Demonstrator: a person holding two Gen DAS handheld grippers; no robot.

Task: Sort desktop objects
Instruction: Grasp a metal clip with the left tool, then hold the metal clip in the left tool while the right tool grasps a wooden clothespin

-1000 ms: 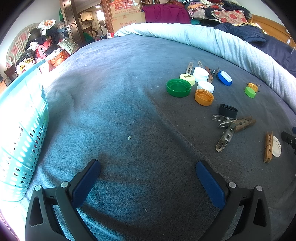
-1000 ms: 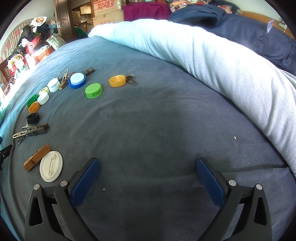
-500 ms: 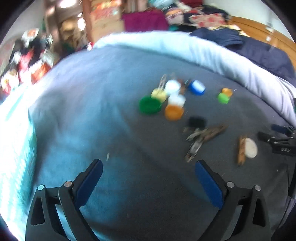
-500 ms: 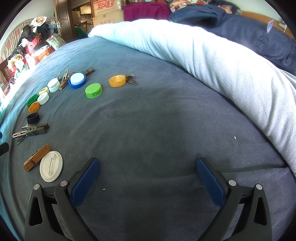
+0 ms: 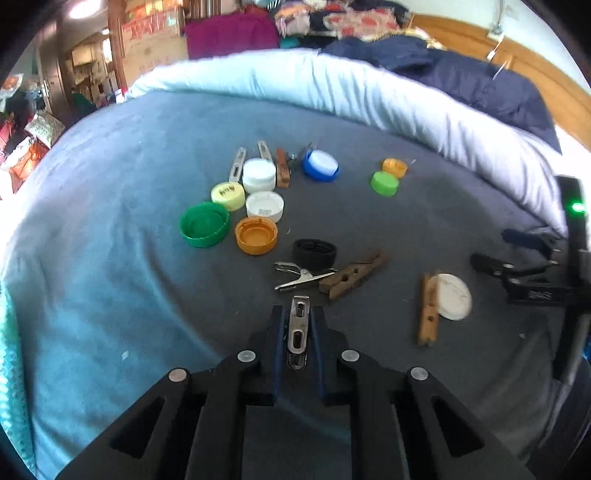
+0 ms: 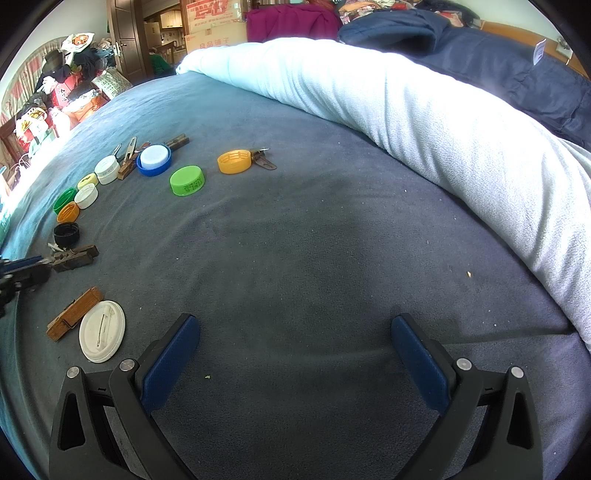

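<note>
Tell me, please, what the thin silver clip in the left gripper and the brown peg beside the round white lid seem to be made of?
Thin silver clip: likely metal, shiny, reflective, with punched slots. Brown peg: likely wood, matte, with visible grain and holes.

Bedroom, crowded and daylit. Bed (image 6: 295,258) covered in a blue-grey fleece blanket, brighter at the left edge. Pale rolled blanket (image 6: 406,110) lying along the far side, a dark navy quilt (image 6: 498,55) piled behind it. Wooden headboard (image 5: 517,55) at far right. Magenta cloth (image 6: 291,18) and cardboard boxes (image 6: 210,22) with red print stacked at the back. Dark wooden door (image 6: 125,33) beside them, a lit room beyond. Heaps of bags and clothes (image 6: 62,88) at left. Ceiling lamp (image 5: 83,9) glowing top left.
</note>
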